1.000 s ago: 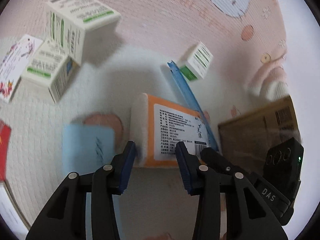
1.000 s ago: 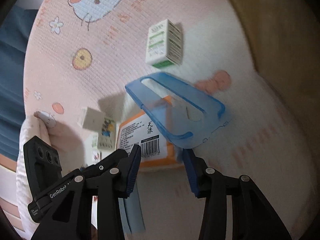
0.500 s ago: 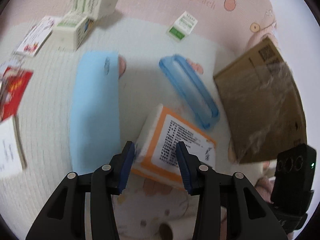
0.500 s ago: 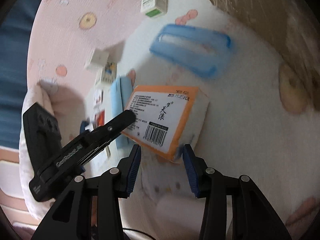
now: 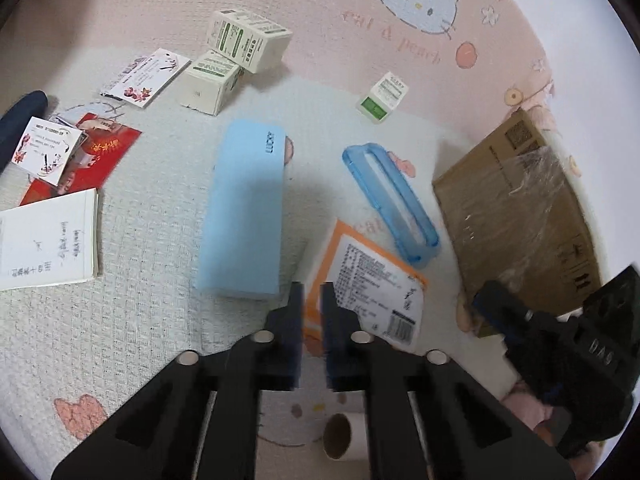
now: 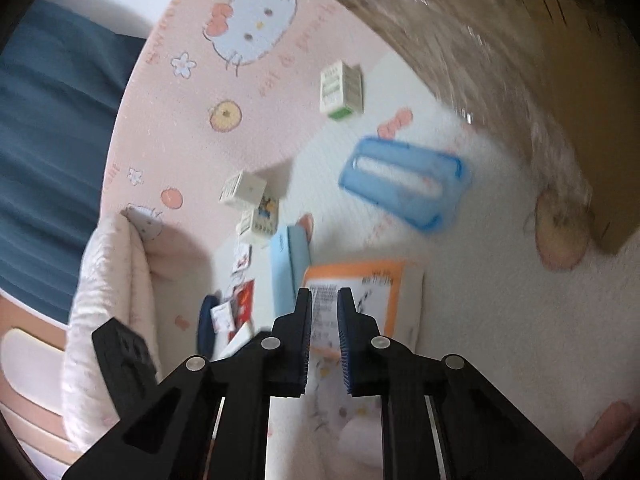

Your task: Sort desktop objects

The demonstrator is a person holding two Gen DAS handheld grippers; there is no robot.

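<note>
A cluttered cartoon-print blanket is seen from two hand-held grippers, both raised clear of it. At three o'clock in the left view a cardboard box, partly film-wrapped, is judged stiff and the bulkiest piece, best taken by its edges. At centre lies a pale blue case, smooth and probably slippery; a grip across its narrow width is advised. The orange-and-white tissue pack, just past the fingertips at five o'clock, is judged light and soft, so a gentle pinch on its short side should do. The blue plastic frame, at two o'clock of the pack, looks thin and springy; one rail offers a hold. The left gripper and right gripper are closing, with nothing between the jaws.
</note>
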